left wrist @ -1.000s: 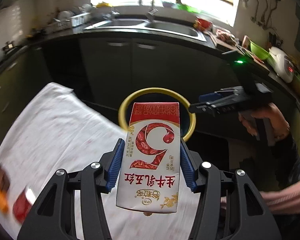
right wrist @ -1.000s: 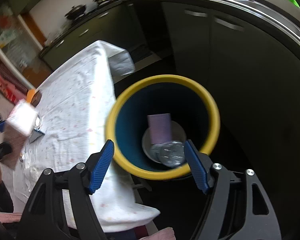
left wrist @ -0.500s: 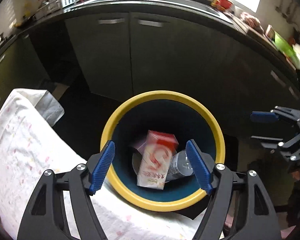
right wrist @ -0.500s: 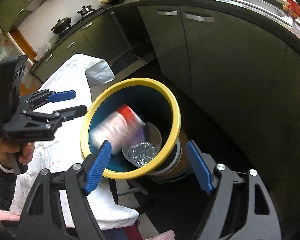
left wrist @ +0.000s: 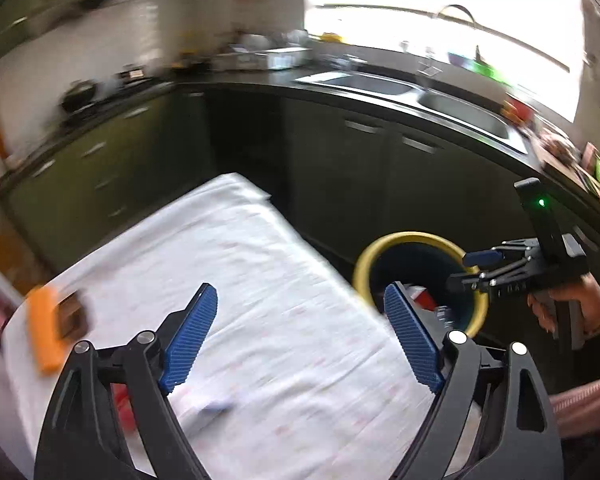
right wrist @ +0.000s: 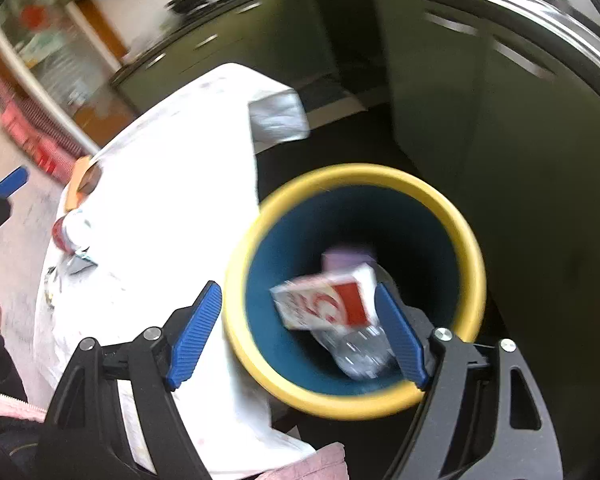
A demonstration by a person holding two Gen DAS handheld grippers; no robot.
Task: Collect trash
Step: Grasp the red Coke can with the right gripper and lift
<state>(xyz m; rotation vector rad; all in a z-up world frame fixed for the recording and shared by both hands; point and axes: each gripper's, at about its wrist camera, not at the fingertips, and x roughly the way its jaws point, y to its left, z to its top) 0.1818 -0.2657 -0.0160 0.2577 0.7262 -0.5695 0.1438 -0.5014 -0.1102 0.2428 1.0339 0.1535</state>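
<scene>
The yellow-rimmed blue bin (right wrist: 352,280) stands beside the table; it also shows in the left wrist view (left wrist: 420,276). Inside it lie the red-and-white carton (right wrist: 324,306), a clear plastic bottle (right wrist: 360,352) and a purple item (right wrist: 346,256). My left gripper (left wrist: 300,340) is open and empty over the white tablecloth (left wrist: 228,280). My right gripper (right wrist: 300,336) is open and empty above the bin; it shows in the left wrist view (left wrist: 470,270) at the bin's right rim. A red-and-white piece of trash (right wrist: 70,232) lies on the table's far side.
An orange object with a brown one (left wrist: 54,326) lies at the table's left edge. Dark kitchen cabinets (left wrist: 360,168) and a sink counter (left wrist: 440,100) stand behind the bin. Small scraps (right wrist: 76,264) lie on the cloth. The views are motion-blurred.
My left gripper let the carton go into the bin, then swung left over the table. My right gripper stayed open and moved over the bin.
</scene>
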